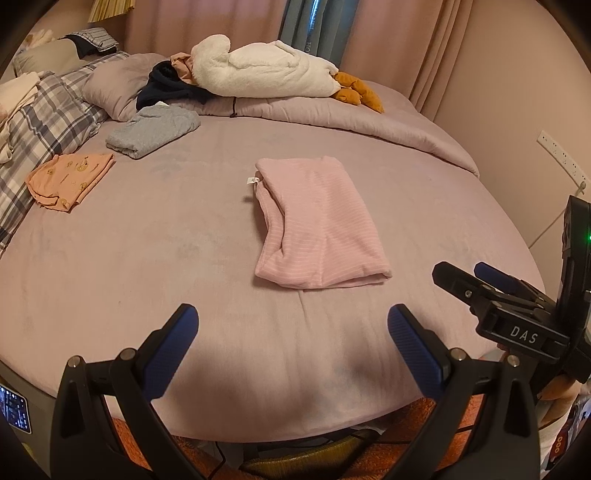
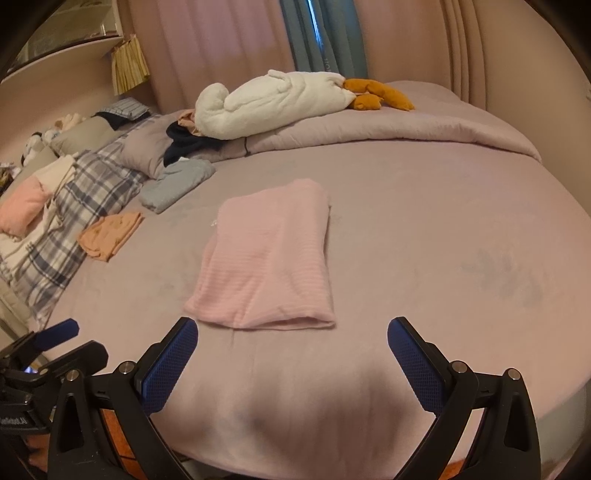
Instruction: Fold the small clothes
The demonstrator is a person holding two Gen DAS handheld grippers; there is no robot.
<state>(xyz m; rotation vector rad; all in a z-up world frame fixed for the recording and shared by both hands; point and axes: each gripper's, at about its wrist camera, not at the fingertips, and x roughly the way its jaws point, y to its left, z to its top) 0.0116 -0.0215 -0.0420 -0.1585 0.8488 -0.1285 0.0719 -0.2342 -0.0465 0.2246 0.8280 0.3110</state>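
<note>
Mauve bed (image 1: 184, 236), pink curtains (image 1: 207, 26) behind.

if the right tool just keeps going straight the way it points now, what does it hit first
Most likely the near edge of the folded pink striped garment, lying ahead between the open jaws of the right tool. Only bare bed sheet lies before it. Depth is hard to judge through the fisheye.

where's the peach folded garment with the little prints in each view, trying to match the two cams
Left wrist: the peach garment lies at far left, mid-height, beside the plaid bedding.
Right wrist: the peach garment lies left of centre, mid-height, again at the plaid bedding's edge.
Shared landmark: the folded grey garment lies just beyond it in both.
</note>
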